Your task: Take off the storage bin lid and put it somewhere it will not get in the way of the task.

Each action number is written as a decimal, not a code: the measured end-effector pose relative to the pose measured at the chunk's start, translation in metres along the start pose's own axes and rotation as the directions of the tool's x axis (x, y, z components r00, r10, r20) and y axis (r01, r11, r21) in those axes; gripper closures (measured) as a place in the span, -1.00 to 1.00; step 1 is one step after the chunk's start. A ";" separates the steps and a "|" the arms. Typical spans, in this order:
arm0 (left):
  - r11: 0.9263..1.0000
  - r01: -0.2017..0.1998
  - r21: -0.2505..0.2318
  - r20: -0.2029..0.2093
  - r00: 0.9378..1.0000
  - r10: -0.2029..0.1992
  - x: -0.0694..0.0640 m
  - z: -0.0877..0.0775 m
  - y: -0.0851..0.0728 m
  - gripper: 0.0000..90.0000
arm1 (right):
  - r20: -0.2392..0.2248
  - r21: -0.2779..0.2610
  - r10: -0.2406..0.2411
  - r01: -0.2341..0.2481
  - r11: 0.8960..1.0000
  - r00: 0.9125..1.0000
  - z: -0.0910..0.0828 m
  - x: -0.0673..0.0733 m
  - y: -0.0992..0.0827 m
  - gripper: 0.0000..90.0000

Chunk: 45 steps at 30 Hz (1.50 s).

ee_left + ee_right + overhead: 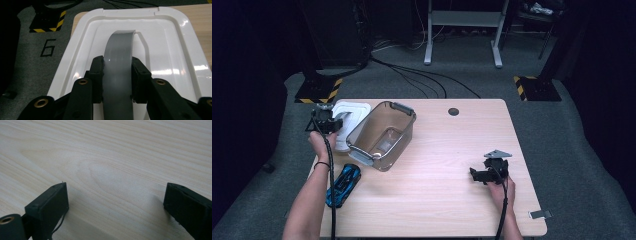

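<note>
Since the left gripper (117, 75) is clamped on the grey handle (118, 57) of the white lid (352, 112), lid sits at the table's far left corner, just left of the clear bin (382, 135). Right gripper (487, 172) is way off w/ jaws wide apart, nothing held, so left hand's obv nearer.

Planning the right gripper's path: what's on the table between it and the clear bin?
Bare wood between the right gripper and clear bin, per the high view.
</note>
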<state>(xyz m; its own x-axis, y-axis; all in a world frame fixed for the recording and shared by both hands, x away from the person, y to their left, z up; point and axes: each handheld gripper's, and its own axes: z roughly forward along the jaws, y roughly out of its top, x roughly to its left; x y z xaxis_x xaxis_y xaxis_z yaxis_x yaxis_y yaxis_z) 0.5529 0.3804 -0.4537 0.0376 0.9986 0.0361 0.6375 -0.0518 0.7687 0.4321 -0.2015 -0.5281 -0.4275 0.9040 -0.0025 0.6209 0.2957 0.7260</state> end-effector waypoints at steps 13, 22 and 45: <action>0.999 -0.001 0.048 0.008 1.000 0.001 -0.003 0.015 -0.015 0.50 | 0.000 0.000 0.000 0.000 1.000 1.000 0.000 0.000 0.000 -0.89; 0.998 0.014 0.067 0.031 0.999 -0.016 -0.004 0.024 -0.027 0.49 | 0.000 0.001 0.002 -0.002 1.000 1.000 0.000 0.000 0.000 -0.89; 0.994 0.072 0.085 0.091 0.993 -0.080 0.017 0.004 -0.037 -0.66 | 0.000 0.000 0.000 0.000 1.000 1.000 0.000 0.000 0.000 -0.88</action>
<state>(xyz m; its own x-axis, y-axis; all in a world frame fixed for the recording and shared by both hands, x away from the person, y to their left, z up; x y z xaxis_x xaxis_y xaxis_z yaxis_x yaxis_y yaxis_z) 0.5328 0.3989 -0.4843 0.0564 0.9949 -0.0835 0.7020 0.0200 0.7119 0.4320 -0.2013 -0.5281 -0.4275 0.9040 -0.0020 0.6211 0.2953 0.7260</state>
